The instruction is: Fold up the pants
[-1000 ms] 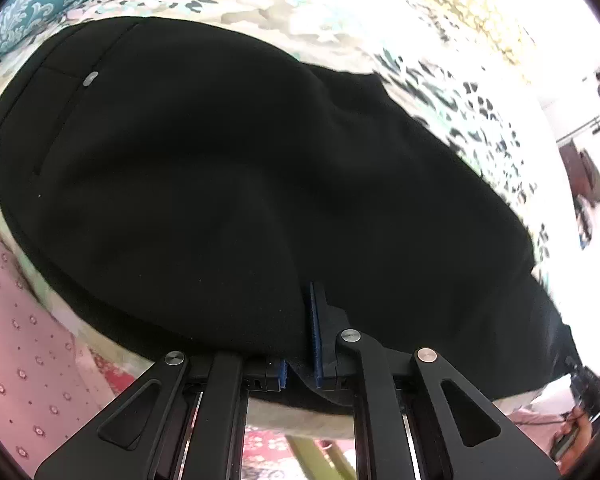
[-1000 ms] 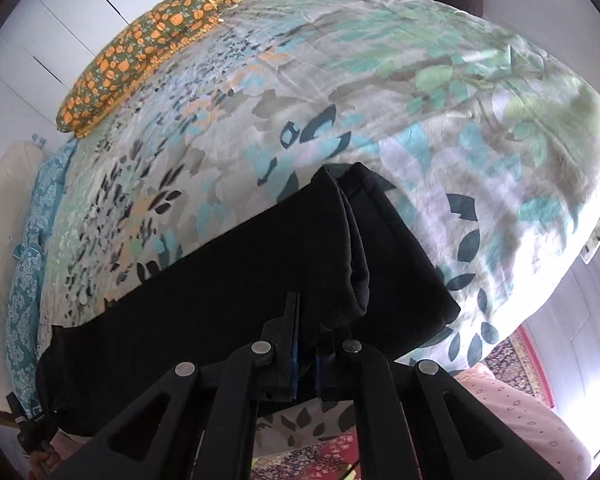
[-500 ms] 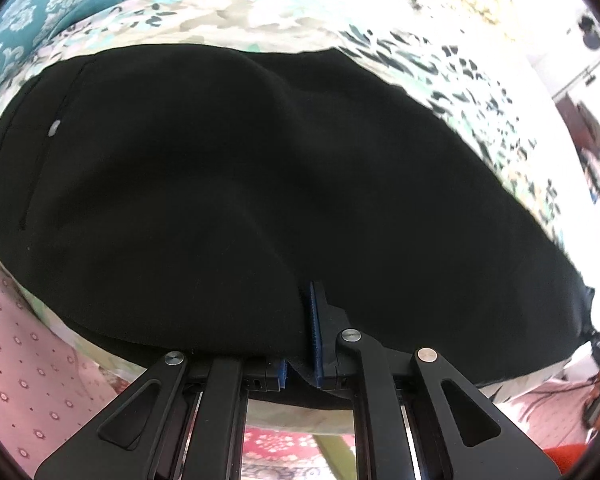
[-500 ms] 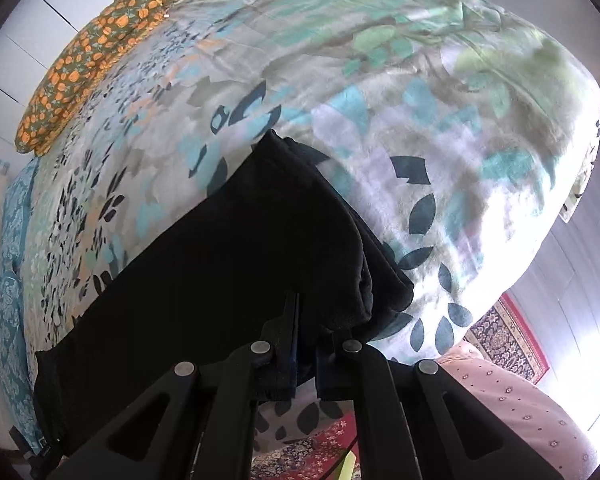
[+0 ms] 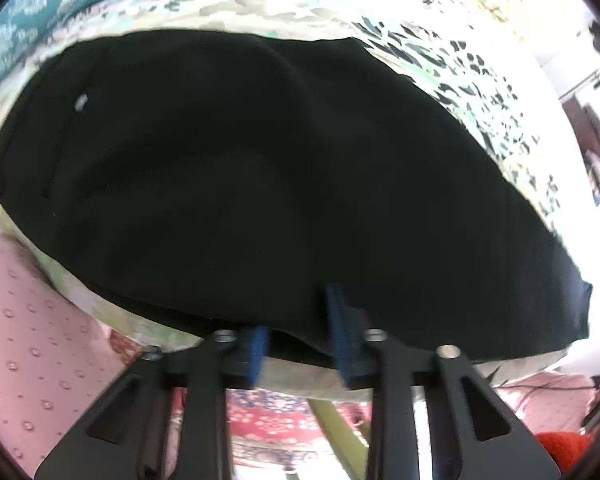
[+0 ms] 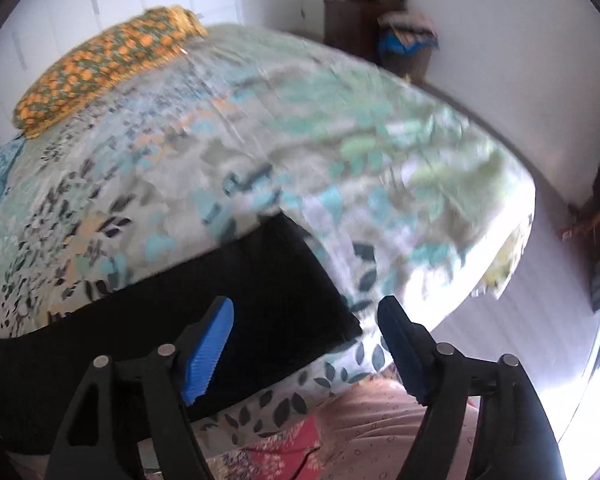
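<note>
The black pants (image 5: 260,184) lie flat along the bed's (image 6: 340,128) near edge. The right gripper (image 6: 306,344) is opening, nothing between its 2 pads, where a second ago it pinched the leg end. The left gripper (image 5: 298,330) is opening too, cloth edge loose between its pads. The lay-out looks finished.

Black pants (image 6: 204,308) lie on a leaf-patterned teal-and-grey bedspread (image 6: 340,152); beyond them, an orange-flowered green pillow (image 6: 104,60); blue gripper pads (image 6: 210,344).
</note>
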The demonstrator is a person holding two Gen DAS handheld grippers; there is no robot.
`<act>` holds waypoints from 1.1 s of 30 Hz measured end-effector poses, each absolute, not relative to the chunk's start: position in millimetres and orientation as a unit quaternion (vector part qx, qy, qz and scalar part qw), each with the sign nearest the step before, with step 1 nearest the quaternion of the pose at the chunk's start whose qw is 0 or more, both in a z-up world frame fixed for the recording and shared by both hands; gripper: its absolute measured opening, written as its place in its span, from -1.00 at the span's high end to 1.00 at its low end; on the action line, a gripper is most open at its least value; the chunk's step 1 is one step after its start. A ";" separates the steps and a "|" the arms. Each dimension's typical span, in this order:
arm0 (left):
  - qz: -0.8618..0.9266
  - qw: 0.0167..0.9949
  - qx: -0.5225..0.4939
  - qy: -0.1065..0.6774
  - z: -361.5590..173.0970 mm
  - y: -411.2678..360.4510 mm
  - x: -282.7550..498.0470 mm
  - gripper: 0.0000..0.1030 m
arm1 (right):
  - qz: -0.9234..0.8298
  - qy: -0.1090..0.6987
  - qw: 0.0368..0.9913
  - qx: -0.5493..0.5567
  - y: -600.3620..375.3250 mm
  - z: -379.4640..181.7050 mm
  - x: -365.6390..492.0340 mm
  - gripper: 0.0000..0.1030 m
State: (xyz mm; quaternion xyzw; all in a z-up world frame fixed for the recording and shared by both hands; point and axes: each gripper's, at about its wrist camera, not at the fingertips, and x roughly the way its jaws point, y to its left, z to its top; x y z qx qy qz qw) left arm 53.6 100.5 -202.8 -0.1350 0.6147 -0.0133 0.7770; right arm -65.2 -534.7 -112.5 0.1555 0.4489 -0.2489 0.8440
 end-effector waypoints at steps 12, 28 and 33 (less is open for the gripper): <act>-0.012 0.776 -0.090 0.624 -202.1 89.3 46.4 0.84 | 0.016 0.564 0.817 0.117 -358.7 -203.8 11.2 -0.64; -0.017 0.843 0.037 0.537 -121.5 59.7 49.1 -0.61 | 0.020 0.562 0.825 0.052 -342.5 -217.4 8.2 -1.00; 0.016 0.861 0.040 0.506 -146.8 85.6 120.9 -0.78 | 0.016 0.562 0.825 0.050 -342.1 -219.0 8.9 -1.00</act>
